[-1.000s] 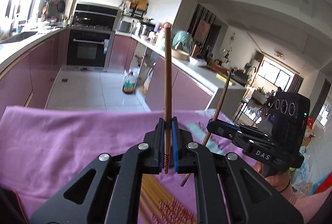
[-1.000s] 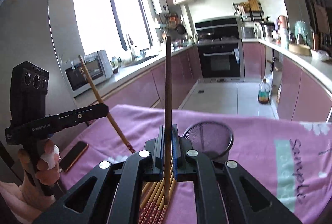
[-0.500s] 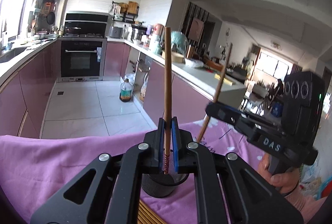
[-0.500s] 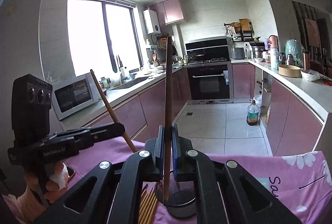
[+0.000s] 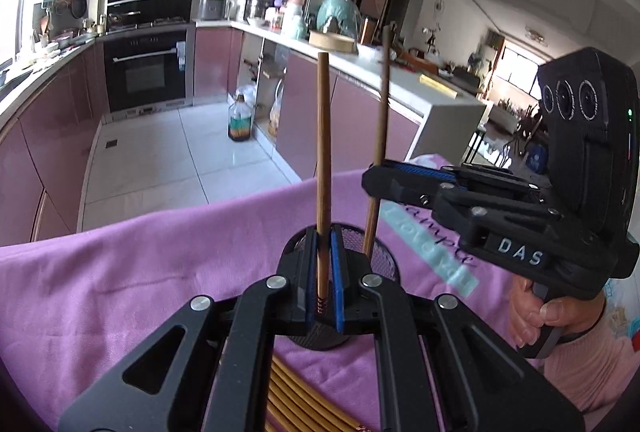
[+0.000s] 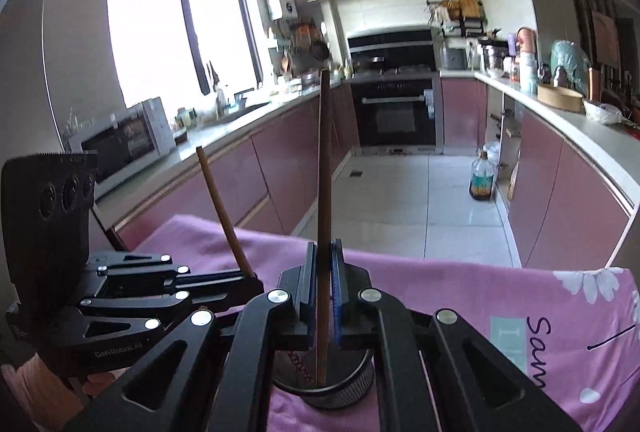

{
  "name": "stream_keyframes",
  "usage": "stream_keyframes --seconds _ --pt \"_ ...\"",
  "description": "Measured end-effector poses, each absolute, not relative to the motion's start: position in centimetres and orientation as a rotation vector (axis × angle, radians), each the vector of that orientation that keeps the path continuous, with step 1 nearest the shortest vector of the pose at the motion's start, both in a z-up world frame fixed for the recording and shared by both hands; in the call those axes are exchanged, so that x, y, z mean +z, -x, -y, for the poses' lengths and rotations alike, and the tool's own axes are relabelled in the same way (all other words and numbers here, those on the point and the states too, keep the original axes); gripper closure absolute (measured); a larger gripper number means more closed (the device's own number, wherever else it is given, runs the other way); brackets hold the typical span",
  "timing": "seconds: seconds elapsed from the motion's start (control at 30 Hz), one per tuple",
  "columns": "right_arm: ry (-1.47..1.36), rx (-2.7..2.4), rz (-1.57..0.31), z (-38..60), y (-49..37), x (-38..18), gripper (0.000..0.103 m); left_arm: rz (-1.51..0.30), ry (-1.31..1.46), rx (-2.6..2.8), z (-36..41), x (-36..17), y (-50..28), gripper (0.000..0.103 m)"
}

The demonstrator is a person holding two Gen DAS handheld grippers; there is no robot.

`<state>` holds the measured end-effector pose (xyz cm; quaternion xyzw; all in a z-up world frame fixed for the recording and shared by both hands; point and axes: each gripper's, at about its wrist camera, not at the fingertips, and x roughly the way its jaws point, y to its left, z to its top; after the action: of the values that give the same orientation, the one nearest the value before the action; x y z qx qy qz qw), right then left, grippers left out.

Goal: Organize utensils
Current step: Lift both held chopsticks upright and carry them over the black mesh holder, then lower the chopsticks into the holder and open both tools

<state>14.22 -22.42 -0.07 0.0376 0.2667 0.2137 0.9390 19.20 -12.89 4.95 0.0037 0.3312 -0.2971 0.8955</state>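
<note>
Left gripper [image 5: 323,272]: blue pads pinching one brown chopstick [image 5: 323,168], upright, patterned tip poking out below the pads, just above the mouth of the black mesh cup [image 5: 384,264].

Right gripper [image 6: 323,292]: pads likewise clamped on a second chopstick [image 6: 325,192], upright, its lower end inside the mesh cup's rim in the right wrist view; whether touching the bottom cannot be told.

From the left wrist view: right gripper seen side-on at right, its stick passing down through the pinched tips and reaching the cup's far rim. A hand [image 5: 536,320] wrapped round the handle under the "DAS" label.

From the right wrist view: left gripper at lower left, its chopstick leaning up and to the left above the tips, patterned end showing over the cup's opening beside the right stick.

Cup standing on a pink cloth [image 5: 140,272] with printed lettering and white flowers. Loose chopsticks [image 5: 296,392] lying on the cloth, just nearer the camera than the cup, partly hidden under the left gripper.

Beyond the cloth: tiled floor, pink cabinets, black oven [image 6: 396,116], microwave [image 6: 124,140] by the window, bottle [image 6: 482,178] on the floor.
</note>
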Motion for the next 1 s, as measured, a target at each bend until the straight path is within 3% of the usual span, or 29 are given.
stream_keyframes --seconds 0.2,0.57,0.8,0.93,1.0 --pt "-0.045 0.431 -0.648 21.2 -15.5 -1.9 0.097 -0.705 -0.007 -0.594 12.0 4.1 -20.6 0.095" --pt "-0.068 0.394 -0.667 20.7 -17.0 -2.9 0.095 -0.718 -0.003 -0.574 11.8 3.0 -20.5 0.094" --pt "-0.090 0.390 -0.630 20.8 -16.4 -2.7 0.084 -0.664 0.011 -0.522 9.8 3.5 -18.5 0.079" --pt "-0.102 0.388 -0.598 21.0 -15.2 -2.3 0.078 -0.589 0.007 -0.469 8.3 4.6 -16.7 0.062" --pt "-0.107 0.393 -0.574 21.2 -14.3 -1.9 0.075 -0.552 0.001 -0.446 7.5 5.2 -15.5 0.059"
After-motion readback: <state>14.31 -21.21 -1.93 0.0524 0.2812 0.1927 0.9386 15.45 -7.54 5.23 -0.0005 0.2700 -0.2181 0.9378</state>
